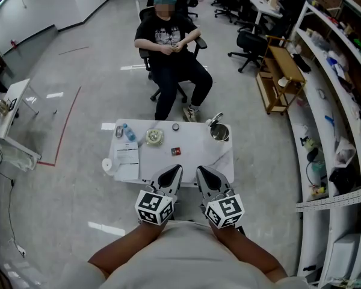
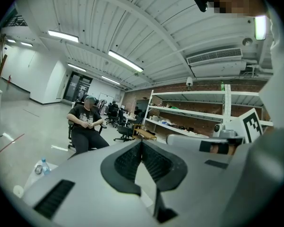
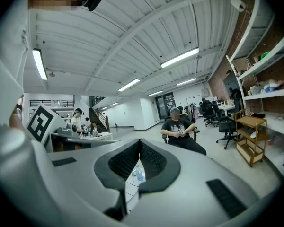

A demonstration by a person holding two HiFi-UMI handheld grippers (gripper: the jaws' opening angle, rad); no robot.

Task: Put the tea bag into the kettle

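A steel kettle [image 1: 219, 131] with its lid tipped open stands at the far right corner of the small white table [image 1: 195, 144]. The tea bag [image 1: 175, 151], a small dark red packet, lies near the table's middle. Both grippers hover side by side over the table's near edge, pointing about level toward the far side. My left gripper [image 1: 177, 168] [image 2: 142, 144] has its jaws together with nothing between them. My right gripper [image 1: 200, 170] [image 3: 140, 143] is likewise shut and empty. Neither touches the tea bag or the kettle.
On the table's left half are a water bottle [image 1: 129, 132], a greenish bowl [image 1: 154, 138], a sheet of paper [image 1: 127, 155] and a white roll [image 1: 107, 164]. A person on an office chair [image 1: 171, 47] sits just beyond the table. Shelving [image 1: 331, 119] and a wooden cart [image 1: 280, 77] line the right.
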